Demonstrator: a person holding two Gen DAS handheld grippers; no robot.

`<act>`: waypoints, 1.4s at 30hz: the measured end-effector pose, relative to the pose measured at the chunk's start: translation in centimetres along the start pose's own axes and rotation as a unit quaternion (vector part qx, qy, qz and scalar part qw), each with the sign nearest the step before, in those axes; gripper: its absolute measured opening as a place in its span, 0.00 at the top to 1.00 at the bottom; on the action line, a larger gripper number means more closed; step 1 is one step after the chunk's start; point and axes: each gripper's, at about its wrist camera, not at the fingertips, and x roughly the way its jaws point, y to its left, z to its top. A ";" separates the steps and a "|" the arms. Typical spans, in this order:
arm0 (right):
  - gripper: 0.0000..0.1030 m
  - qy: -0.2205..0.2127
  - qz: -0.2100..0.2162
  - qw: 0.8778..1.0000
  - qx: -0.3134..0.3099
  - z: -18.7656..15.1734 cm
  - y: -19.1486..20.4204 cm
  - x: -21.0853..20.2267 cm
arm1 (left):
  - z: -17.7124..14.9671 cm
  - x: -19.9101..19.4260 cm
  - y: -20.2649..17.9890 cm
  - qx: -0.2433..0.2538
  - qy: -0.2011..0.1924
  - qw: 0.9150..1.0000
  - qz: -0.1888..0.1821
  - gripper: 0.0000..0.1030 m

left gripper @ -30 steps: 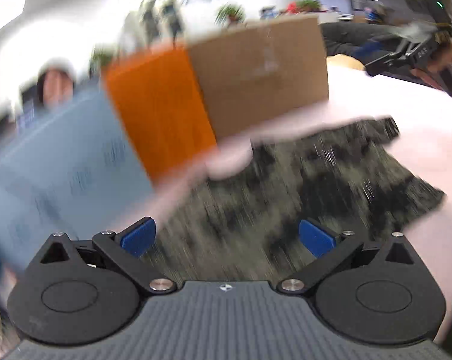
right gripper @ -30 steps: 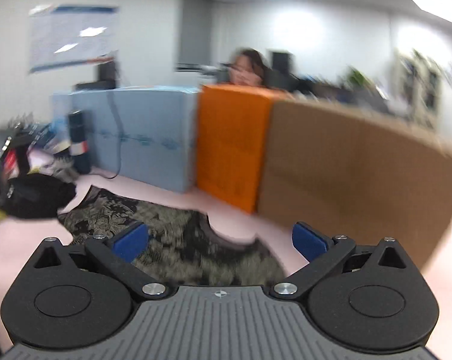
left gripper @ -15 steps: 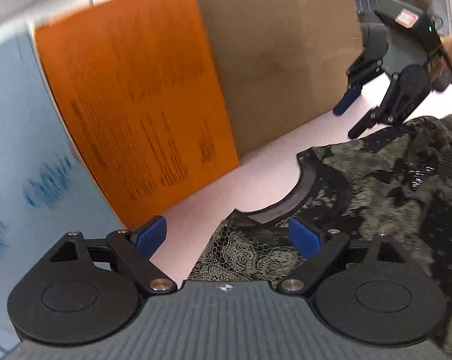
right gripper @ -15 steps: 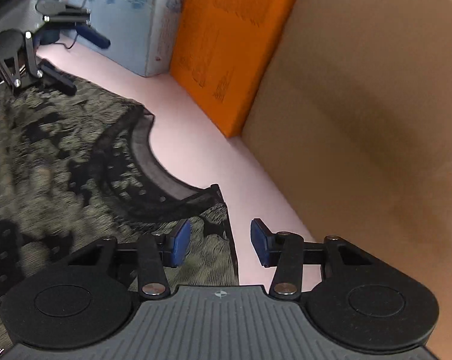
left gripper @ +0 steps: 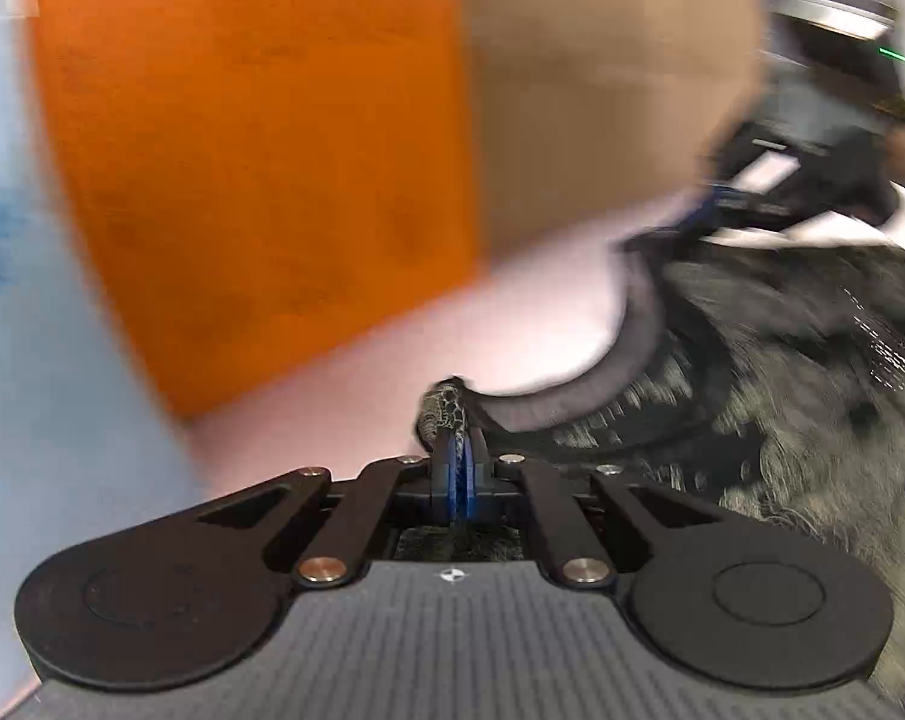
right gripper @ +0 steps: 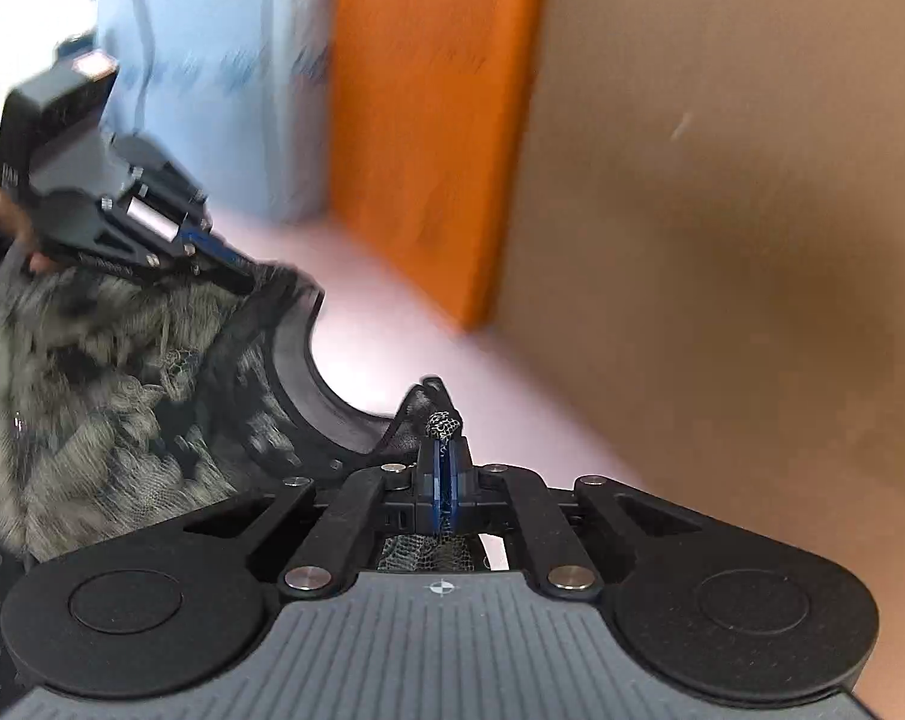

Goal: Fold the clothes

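A black and olive lace-patterned top (left gripper: 770, 414) lies on a pink table (left gripper: 380, 354), neckline toward the boxes. My left gripper (left gripper: 457, 456) is shut on the shoulder edge left of the dark collar (left gripper: 578, 396). My right gripper (right gripper: 443, 456) is shut on the other shoulder edge, right of the collar (right gripper: 308, 384). Each view shows the other gripper pinching the far shoulder: the right one (left gripper: 716, 210) at upper right, the left one (right gripper: 218, 252) at upper left. The top (right gripper: 92, 408) spreads to the left in the right wrist view.
Behind the table edge stand a pale blue panel (left gripper: 26, 300), an orange box (left gripper: 260, 168) and a brown cardboard box (left gripper: 596, 90). They also show in the right wrist view as blue (right gripper: 224, 78), orange (right gripper: 428, 132) and brown (right gripper: 722, 228). Both views are motion-blurred.
Both grippers went from open to shut on the top's shoulder edges beside the collar. Both moved down close to the table and the boxes.
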 end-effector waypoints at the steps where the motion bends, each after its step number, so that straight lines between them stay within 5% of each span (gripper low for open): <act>1: 0.97 -0.006 -0.019 1.000 -0.001 0.5 -0.2 0.2 | 0.3 0.2 0.2 -0.003 -0.004 0.999 0.031 0.98; 3: 0.97 0.003 -0.048 0.999 -0.007 0.9 -0.3 1.3 | 0.7 1.0 0.2 0.009 0.006 0.997 0.078 0.96; 5: 0.96 0.024 -0.074 0.997 -0.016 1.1 -0.2 2.9 | 0.5 2.3 -0.5 0.041 0.030 0.991 0.123 0.70; 6: 0.96 0.036 -0.085 0.996 -0.020 1.0 -0.1 3.7 | 0.3 2.7 -0.8 0.051 0.039 0.989 0.131 0.52; 10: 0.94 0.042 -0.119 0.991 -0.045 0.2 0.8 2.5 | -0.3 1.5 -2.2 0.069 0.035 0.988 0.131 0.38; 13: 0.61 0.010 -0.133 0.991 -0.024 -0.9 -0.3 -2.8 | -0.9 -2.5 -2.5 0.077 0.002 0.990 0.117 0.20; 19: 0.60 0.081 -0.096 0.992 0.004 -5.6 -1.9 -10.3 | -3.2 -8.8 -0.5 0.070 0.026 0.992 0.098 0.20; 24: 0.59 0.127 -0.095 0.987 0.033 -9.9 -2.4 -10.3 | -5.8 -9.7 1.4 0.040 0.075 0.991 0.100 0.20; 25: 0.69 0.123 -0.093 0.987 0.047 -10.4 -2.7 -10.2 | -6.3 -9.7 1.5 0.028 0.072 0.993 0.088 0.24; 26: 0.99 0.112 -0.079 0.989 0.063 -10.4 -2.8 -10.2 | -6.8 -9.7 1.7 0.017 0.069 0.995 0.076 0.37; 27: 0.99 0.105 -0.073 0.990 0.060 -10.2 -2.8 -10.2 | -7.3 -9.8 1.8 0.005 0.066 0.996 0.065 0.89; 28: 0.99 0.100 -0.086 0.990 0.043 -9.9 -2.8 -10.3 | -7.3 -9.6 1.8 0.002 0.068 0.996 0.062 1.00; 33: 0.98 0.087 -0.204 0.974 0.046 -8.9 -5.3 -10.0 | -7.0 -7.9 2.4 0.038 0.102 0.972 0.210 0.97; 35: 0.96 0.096 -0.252 0.961 0.054 -9.0 -5.8 -10.1 | -7.2 -8.2 2.4 0.037 0.105 0.966 0.232 0.92; 37: 0.93 0.064 -0.277 0.955 0.080 -9.5 -6.1 -12.6 | -7.3 -8.8 2.3 0.033 0.104 0.963 0.248 0.70; 40: 0.56 0.036 -0.283 0.950 0.130 -11.3 -6.5 -17.2 | -7.4 -12.2 1.6 0.026 0.066 0.967 0.245 0.28; 42: 0.54 0.031 -0.260 0.950 0.170 -13.2 -6.3 -20.1 | -7.6 -14.9 1.0 0.018 0.040 0.968 0.246 0.27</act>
